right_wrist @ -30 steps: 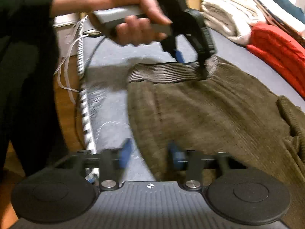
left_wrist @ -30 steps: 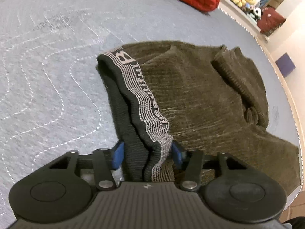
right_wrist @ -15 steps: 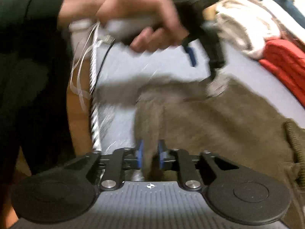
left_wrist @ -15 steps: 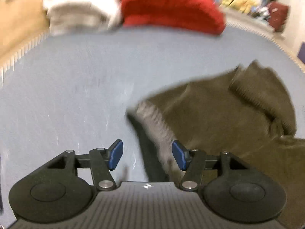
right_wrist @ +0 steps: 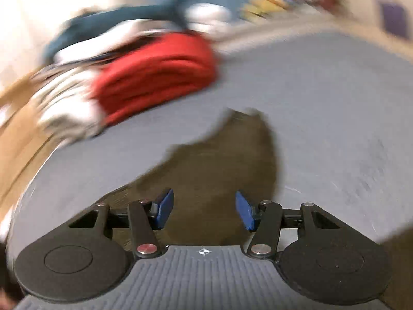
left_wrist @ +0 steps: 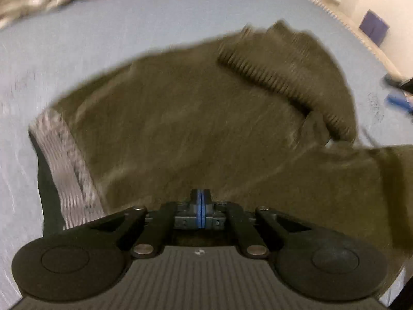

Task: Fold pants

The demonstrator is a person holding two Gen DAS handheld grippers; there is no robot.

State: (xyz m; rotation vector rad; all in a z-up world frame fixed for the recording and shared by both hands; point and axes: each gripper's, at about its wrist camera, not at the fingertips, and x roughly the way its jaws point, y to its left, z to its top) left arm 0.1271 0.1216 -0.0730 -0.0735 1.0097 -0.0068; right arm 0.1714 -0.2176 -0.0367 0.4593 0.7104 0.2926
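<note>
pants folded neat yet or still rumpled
Still rumpled. The olive knit pants lie loosely bunched on the grey mattress, one ribbed cuff flopped over the body and the striped waistband askew.

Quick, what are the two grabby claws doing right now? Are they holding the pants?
Left gripper: shut, with nothing visibly pinched; the pants lie beyond it.
Right gripper: jaws opening, nothing gripped, pants underneath.

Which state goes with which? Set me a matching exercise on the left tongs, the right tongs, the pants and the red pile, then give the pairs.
Things:
1. left tongs
2. right tongs
3. pants
4. red pile

States:
A. folded, beside pale laundry at the far edge
B. pads pressed together, nothing between them
C. olive-brown, spread rumpled on the grey surface
D. blue pads apart, opening over olive fabric

Pairs: 1-B, 2-D, 3-C, 4-A
</note>
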